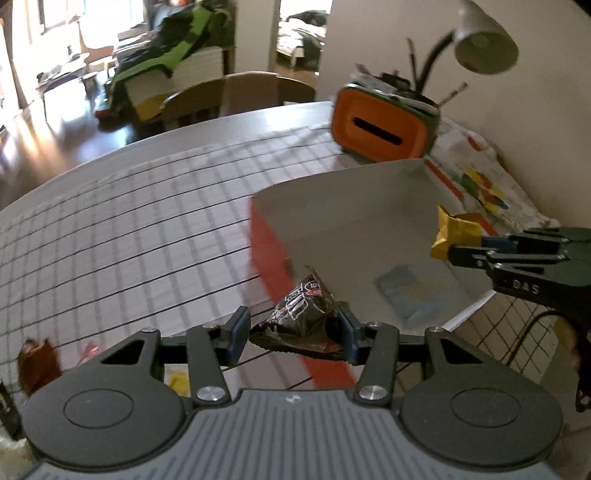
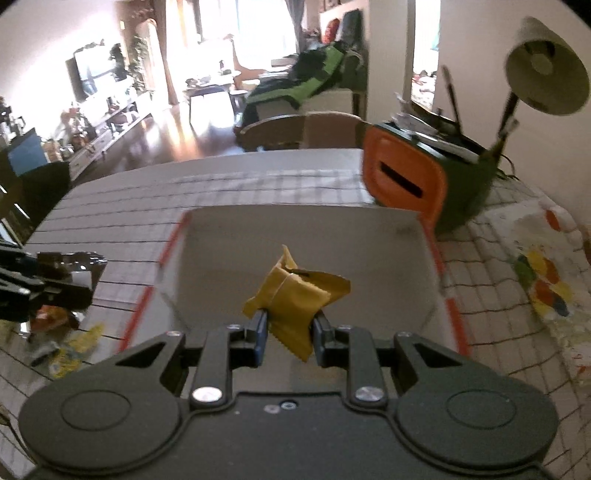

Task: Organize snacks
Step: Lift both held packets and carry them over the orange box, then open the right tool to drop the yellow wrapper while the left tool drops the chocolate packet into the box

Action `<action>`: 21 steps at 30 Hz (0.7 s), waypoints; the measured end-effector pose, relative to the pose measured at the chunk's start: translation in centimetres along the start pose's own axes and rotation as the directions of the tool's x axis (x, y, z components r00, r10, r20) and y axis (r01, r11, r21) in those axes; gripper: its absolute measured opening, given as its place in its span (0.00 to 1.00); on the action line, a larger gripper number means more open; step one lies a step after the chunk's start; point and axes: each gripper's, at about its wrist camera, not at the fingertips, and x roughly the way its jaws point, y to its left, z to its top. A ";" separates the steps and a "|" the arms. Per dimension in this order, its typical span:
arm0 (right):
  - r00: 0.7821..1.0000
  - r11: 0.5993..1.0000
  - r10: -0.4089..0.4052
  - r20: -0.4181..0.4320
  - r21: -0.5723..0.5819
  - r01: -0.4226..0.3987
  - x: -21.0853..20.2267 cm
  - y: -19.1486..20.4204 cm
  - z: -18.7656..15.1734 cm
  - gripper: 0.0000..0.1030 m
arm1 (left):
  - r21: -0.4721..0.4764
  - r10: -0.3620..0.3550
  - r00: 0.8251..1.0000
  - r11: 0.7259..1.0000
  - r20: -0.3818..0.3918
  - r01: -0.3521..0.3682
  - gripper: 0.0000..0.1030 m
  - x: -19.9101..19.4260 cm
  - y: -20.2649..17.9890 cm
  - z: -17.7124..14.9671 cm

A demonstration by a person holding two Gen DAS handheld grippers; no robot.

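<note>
Two grippers, left (image 1: 293,334) and right (image 2: 288,328), each pinch one snack.

Daylight is flooding in from the far windows (image 2: 229,33) and blowing out to white there; glare is streaking the dark floor (image 2: 177,136). Nearer the cameras it's running dimmer. Motion blur is smearing the table's grid cloth (image 1: 129,229) and the lamp (image 1: 484,40) – fisheye is bending the edges, corners vignetting black.

dark packet (image 1: 303,317) and yellow packet (image 2: 295,299) held aloft.
</note>
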 end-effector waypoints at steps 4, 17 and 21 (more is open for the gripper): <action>0.999 1.000 0.008 -0.041 0.011 -0.008 0.4 -2.8 0.0 0.23 | 0.065 -0.011 1.000 0.998 -0.013 0.011 0.48 1.5 -3.1 1.0; 0.984 0.982 0.053 -0.171 -0.170 -0.082 5.0 -3.8 0.2 0.23 | 0.177 0.034 0.993 0.984 -0.117 -0.013 0.48 8.1 -8.2 2.2; 0.973 0.969 0.064 -0.222 -0.220 -0.114 6.6 -2.8 -0.2 0.23 | 0.211 0.052 0.988 0.977 -0.148 -0.020 0.48 9.5 -8.9 2.0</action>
